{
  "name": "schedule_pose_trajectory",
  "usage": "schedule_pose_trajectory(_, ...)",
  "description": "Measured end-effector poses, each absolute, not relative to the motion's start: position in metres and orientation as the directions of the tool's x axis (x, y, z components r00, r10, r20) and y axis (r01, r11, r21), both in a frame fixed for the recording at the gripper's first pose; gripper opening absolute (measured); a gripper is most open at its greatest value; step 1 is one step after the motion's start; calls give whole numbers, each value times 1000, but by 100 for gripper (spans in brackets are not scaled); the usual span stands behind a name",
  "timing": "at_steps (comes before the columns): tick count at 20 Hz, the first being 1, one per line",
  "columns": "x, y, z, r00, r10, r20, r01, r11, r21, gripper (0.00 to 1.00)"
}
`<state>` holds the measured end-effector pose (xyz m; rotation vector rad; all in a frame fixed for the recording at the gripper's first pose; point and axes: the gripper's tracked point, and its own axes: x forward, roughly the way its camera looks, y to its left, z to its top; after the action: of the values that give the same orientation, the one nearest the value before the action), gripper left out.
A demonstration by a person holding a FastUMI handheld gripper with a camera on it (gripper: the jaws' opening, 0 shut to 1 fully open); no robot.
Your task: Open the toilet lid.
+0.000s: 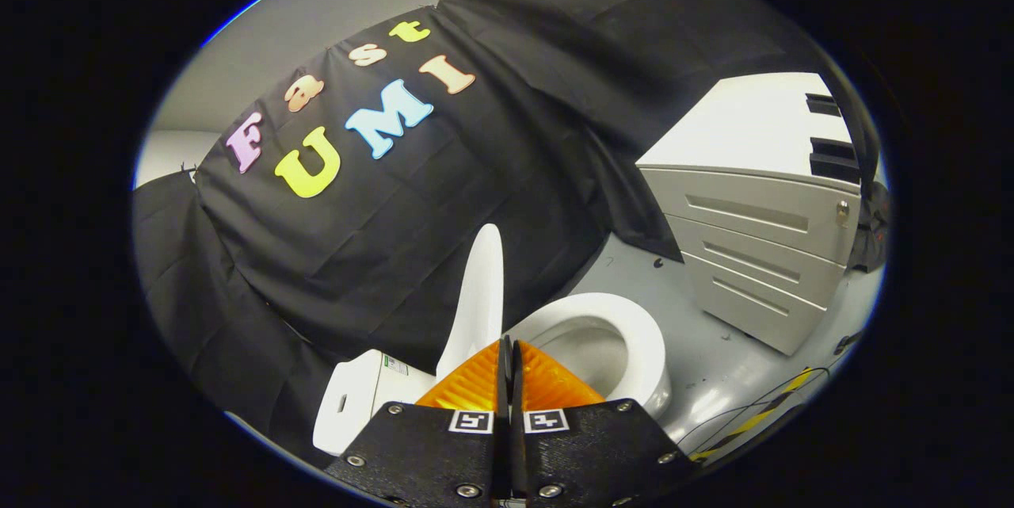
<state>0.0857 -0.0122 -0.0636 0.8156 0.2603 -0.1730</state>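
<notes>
Toilet lid (481,298): it stands raised, close to upright, just beyond my fingertips and a little to their left, leaning back toward the cistern; I judge the opening as good as done

Seat and bowl (643,349): the white ring lies flat and uncovered beside the lid, to the right of my fingers, with the bowl's inside in plain sight

Cistern (356,397): a white tank behind the lid's hinge end, lower left of my fingers, with the black cloth wall at its back

My gripper (508,349): fingers pressed together with only a thin seam between them, nothing held; the tips sit in front of the lid's lower part, and I cannot tell whether they touch it

How the lid should handle: I take it for a thin, stiff plastic shell, light, glossy and so slippery to a pinch; on its hinge it swings freely and could drop back with a bang if left short of its resting lean

Where I would take hold: the free front edge, farthest from the hinge, pushing or hooking under the lip instead of squeezing the smooth face

Further out: a grey drawer cabinet (752,246) stands well apart to the right on the grey floor (713,357), where a striped cable (760,413) runs
</notes>
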Motion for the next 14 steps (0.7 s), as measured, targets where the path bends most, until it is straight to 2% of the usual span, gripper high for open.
schedule_pose_trajectory(14,89,27,-10,958,-75,-276,219,815,537,0)
